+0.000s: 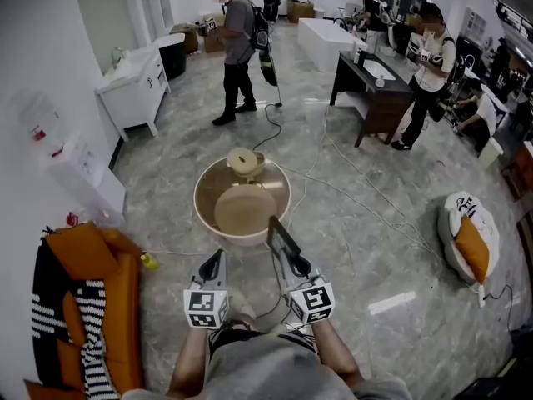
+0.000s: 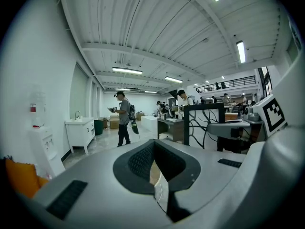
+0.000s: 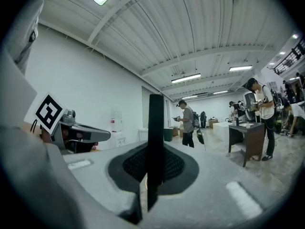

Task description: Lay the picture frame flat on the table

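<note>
Precariously, the right claw (image 1: 290, 258) pinches a thin black picture frame (image 1: 275, 228); it may slip short of the round beige worktop (image 1: 202, 212) ahead.

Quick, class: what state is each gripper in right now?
Left gripper: closed, empty.
Right gripper: closed on the frame.

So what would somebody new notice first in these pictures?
Probably the round tan table standing alone on the marble floor, straight ahead of the person, with a small round object at its far edge. Next, the dark picture frame, gripped upright and edge-on in the right claw, pointing toward the table.
</note>
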### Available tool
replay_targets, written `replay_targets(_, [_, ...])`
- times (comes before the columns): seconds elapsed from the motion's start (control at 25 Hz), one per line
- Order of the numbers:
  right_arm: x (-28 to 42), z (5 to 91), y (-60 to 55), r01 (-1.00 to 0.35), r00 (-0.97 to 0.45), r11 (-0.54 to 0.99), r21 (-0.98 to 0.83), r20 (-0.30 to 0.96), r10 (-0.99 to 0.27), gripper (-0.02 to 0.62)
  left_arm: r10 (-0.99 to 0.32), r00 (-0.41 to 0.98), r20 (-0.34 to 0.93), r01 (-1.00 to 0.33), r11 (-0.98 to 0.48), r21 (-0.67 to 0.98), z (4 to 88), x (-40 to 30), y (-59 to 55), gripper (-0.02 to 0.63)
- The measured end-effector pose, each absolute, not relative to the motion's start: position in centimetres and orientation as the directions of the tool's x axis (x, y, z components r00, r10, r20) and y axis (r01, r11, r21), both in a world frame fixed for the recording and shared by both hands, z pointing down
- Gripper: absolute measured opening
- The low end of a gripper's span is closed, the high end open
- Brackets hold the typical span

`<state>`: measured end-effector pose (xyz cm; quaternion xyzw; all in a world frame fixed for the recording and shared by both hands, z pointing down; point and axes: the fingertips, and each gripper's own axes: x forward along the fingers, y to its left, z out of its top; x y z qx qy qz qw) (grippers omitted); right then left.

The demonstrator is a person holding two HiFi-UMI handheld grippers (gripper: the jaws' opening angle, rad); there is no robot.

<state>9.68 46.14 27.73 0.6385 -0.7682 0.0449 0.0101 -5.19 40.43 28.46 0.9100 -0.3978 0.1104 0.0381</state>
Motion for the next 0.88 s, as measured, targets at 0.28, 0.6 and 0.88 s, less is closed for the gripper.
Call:
replay_targets(0.28, [7.9,28.1,45.1,-0.971,-0.231,0.226,-0.072,0.074,-0.97,0.02,-0.741,0.63,0.231,-0.759,-0.651,-0.018,28.4,-6.8,39.7,0.017])
replay_targets(0.6, [6.7,29.1,40.0,-0.975,-0.216,0.209,-0.082,0.095,-0.972,0.02,-0.733,0.636,0.241,-0.754,-0.657,-0.009,29.2,-8.3,34.4,0.017])
replay_targets(0.88, [5.4,28.9,33.5,-0.984,-0.163,0.155,-0.083,0.105,-0.981,0.02,-0.69,0.683,0.239,-0.712,-0.702,0.011,29.4,-8.7,26.4,0.017])
